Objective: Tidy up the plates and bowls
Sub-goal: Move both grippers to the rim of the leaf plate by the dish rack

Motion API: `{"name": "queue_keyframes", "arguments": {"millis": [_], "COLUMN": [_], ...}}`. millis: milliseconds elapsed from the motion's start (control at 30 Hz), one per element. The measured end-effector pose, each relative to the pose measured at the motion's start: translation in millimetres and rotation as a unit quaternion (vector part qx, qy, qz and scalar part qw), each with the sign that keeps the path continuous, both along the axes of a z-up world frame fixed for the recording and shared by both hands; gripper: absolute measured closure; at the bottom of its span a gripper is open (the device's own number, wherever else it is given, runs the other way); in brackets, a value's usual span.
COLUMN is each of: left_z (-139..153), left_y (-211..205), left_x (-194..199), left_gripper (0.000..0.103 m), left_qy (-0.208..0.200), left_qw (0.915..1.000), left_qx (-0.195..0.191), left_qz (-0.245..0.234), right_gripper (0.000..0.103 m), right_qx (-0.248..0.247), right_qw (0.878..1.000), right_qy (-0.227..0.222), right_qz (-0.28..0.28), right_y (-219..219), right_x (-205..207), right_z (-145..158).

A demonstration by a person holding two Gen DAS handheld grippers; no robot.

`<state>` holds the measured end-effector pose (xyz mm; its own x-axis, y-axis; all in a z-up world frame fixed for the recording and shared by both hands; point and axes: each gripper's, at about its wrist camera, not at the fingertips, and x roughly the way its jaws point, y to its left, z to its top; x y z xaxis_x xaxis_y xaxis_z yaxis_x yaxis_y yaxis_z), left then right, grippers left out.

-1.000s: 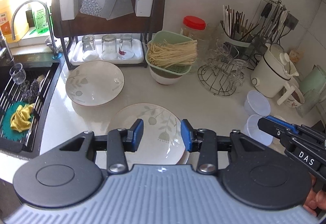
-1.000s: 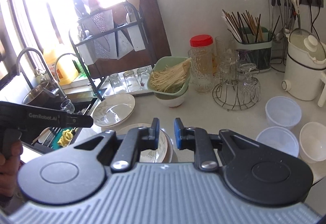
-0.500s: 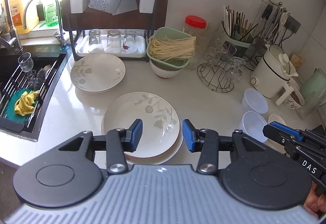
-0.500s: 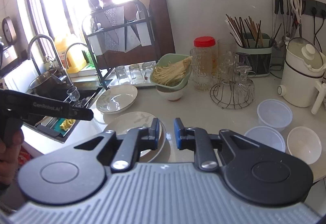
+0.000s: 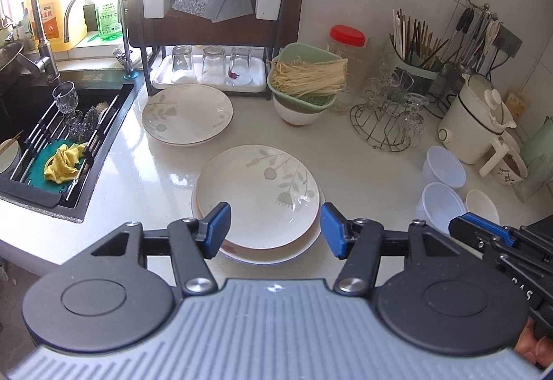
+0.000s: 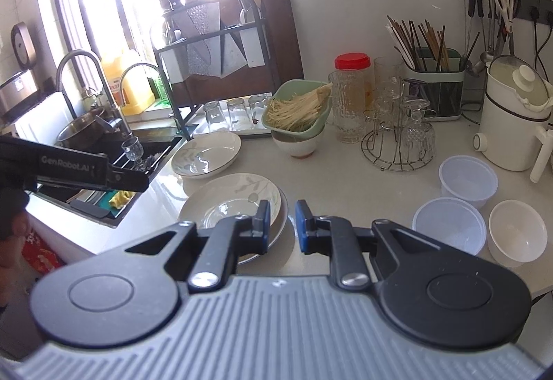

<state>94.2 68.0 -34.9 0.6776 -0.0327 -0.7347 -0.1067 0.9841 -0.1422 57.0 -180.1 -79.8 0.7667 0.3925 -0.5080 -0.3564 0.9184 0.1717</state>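
From the left wrist view my left gripper [image 5: 274,229] has its blue-padded fingers wide apart and holding nothing, over the near rim of the stacked white leaf-patterned plates [image 5: 257,197], which sit on the white desk [image 5: 145,183] close to its front edge. My right gripper [image 6: 282,225] hangs just right of that stack, its fingers a narrow gap apart with nothing between them. Bare desk lies left of the stack up to the black sink [image 5: 45,134]. Right of the stack, two translucent plastic tubs [image 6: 449,224] and a small white bowl [image 6: 518,233] cluster together. Farther back lies a second white leaf-patterned plate [image 5: 186,115], then the green strainer of pale noodles [image 5: 306,81] resting on a white bowl, and beside it the wire glass rack [image 5: 387,121]. The dark dish rack [image 5: 207,17] stands against the wall.
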Motion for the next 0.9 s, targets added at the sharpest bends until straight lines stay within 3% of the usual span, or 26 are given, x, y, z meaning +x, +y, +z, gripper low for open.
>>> {"name": "queue_keyframes", "arguments": {"millis": [67,133,167,200,500,767,900], "left_z": [-3.7,-6.5,-7.3,-8.7,-16.1,-28.6,-39.4], "left_y": [3.6,7.0,9.2,11.9,36.0,70.7,91.0], "left_x": [2.4,7.4,9.1,12.5,50.8,106.8,134.1], "left_gripper": [0.037,0.036,0.035,0.034,0.023,0.01,0.009], "left_qy": [0.0,0.002,0.002,0.0,0.006,0.022,0.03], "left_qw": [1.0,1.0,0.9999,0.9999,0.9998,0.9994,0.9991], "left_qx": [0.0,0.001,0.0,-0.001,0.001,0.005,0.006], "left_qz": [-0.005,-0.009,-0.011,-0.014,-0.02,-0.026,-0.029], "right_gripper": [0.077,0.048,0.026,0.019,0.021,0.021,0.021], "right_qx": [0.0,0.002,0.002,0.001,0.002,0.014,0.019], "right_qw": [1.0,1.0,1.0,1.0,0.999,0.997,0.997], "right_qy": [0.003,0.002,0.001,0.001,0.012,0.026,0.035], "right_qz": [-0.009,-0.016,-0.022,-0.03,-0.052,-0.064,-0.07], "right_y": [1.1,2.2,3.3,4.0,20.3,47.8,63.5], "right_x": [1.3,3.1,4.2,5.5,32.4,67.7,87.8], "right_z": [-1.7,-3.9,-5.2,-6.3,-10.6,-20.4,-26.6]}}
